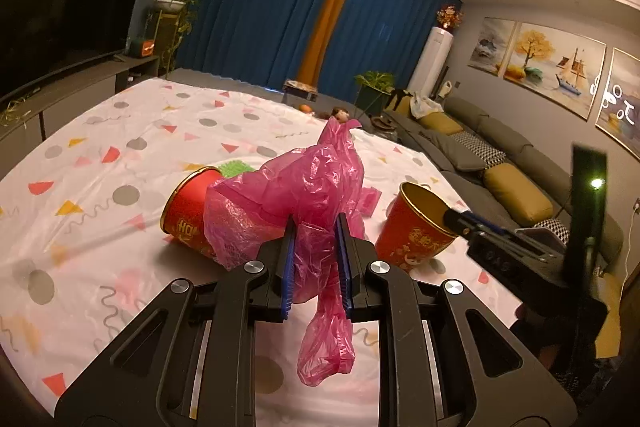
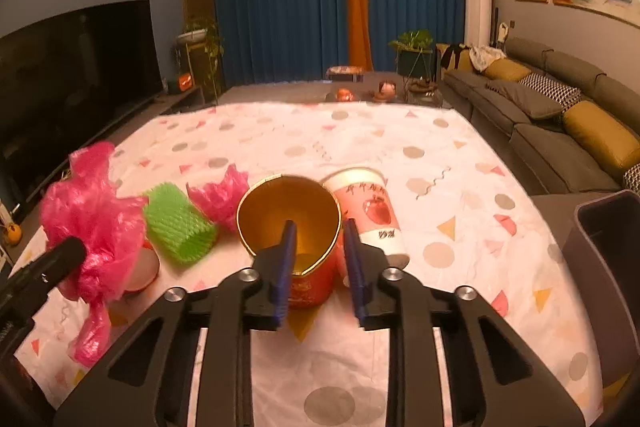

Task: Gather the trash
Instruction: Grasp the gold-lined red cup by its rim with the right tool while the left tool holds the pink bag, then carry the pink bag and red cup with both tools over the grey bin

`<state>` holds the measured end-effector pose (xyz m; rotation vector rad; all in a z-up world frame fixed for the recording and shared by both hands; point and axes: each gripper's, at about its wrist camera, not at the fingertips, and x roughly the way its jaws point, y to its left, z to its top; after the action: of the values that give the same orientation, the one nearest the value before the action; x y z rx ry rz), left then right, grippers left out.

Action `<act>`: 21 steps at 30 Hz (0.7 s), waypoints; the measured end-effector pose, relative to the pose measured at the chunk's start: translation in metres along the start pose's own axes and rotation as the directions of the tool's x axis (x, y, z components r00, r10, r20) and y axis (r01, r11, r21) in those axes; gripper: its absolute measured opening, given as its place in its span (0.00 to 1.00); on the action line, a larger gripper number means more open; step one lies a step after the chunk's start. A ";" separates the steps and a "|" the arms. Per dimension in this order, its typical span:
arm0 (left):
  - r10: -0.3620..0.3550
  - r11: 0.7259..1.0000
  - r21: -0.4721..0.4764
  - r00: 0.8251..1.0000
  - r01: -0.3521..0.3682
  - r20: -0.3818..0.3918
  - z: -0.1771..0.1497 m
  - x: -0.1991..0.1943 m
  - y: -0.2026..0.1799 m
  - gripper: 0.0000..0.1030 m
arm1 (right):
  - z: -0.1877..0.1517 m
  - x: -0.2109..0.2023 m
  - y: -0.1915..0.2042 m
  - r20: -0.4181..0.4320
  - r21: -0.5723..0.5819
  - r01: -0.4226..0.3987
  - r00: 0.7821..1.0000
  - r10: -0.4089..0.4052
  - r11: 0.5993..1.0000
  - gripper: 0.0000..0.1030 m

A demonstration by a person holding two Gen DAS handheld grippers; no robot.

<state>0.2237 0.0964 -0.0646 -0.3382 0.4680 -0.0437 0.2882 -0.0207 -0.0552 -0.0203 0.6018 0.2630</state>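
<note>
Left wrist view: the left gripper (image 1: 316,259) has its blue pads pinched on a crumpled pink plastic bag (image 1: 296,195), which bunches up ahead of the jaws and hangs below them, above the near part of the patterned tablecloth (image 1: 100,131). Right wrist view: the right gripper (image 2: 318,259) straddles the wall of a red, gold-lined paper cup (image 2: 292,223), one finger inside and one outside. Beyond it, toward the tablecloth's middle, lie a white apple-print cup (image 2: 372,211), a green foam net (image 2: 176,223) and another pink scrap (image 2: 222,195).

We see a thin, crinkled, glossy pink plastic bag (image 1: 304,187). The red paper cup (image 2: 296,227) shines gold inside. The green foam netting (image 2: 176,223) looks ribbed.
</note>
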 end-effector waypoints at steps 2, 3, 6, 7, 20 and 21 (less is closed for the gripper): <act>-0.004 1.000 0.001 1.000 0.004 0.003 0.000 -0.001 0.000 0.17 | -0.003 0.000 0.001 -0.010 0.002 -0.007 1.000 0.007 1.000 0.18; -0.004 1.000 0.001 1.000 0.004 0.003 0.000 0.000 0.000 0.17 | -0.005 -0.001 0.000 -0.017 0.006 -0.018 1.000 0.018 1.000 0.15; -0.002 1.000 0.001 1.000 0.002 0.003 0.000 0.000 0.000 0.17 | -0.010 -0.002 0.001 -0.026 0.006 -0.032 0.999 0.032 0.999 0.08; 0.000 1.000 0.002 1.000 0.000 0.003 0.000 0.000 0.000 0.17 | -0.012 -0.002 0.001 -0.029 0.005 -0.035 0.999 0.035 0.999 0.07; 0.000 1.000 0.006 1.000 0.000 0.003 -0.002 0.004 0.001 0.17 | -0.023 -0.035 0.006 0.046 -0.050 -0.024 0.999 0.026 0.998 0.04; -0.001 1.000 0.007 1.000 0.001 0.003 -0.002 0.004 0.001 0.17 | -0.023 -0.041 0.005 0.058 -0.052 -0.022 0.998 0.025 0.998 0.04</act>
<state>0.2261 0.0967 -0.0681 -0.3318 0.4645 -0.0455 0.2418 -0.0275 -0.0508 -0.0553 0.5375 0.3013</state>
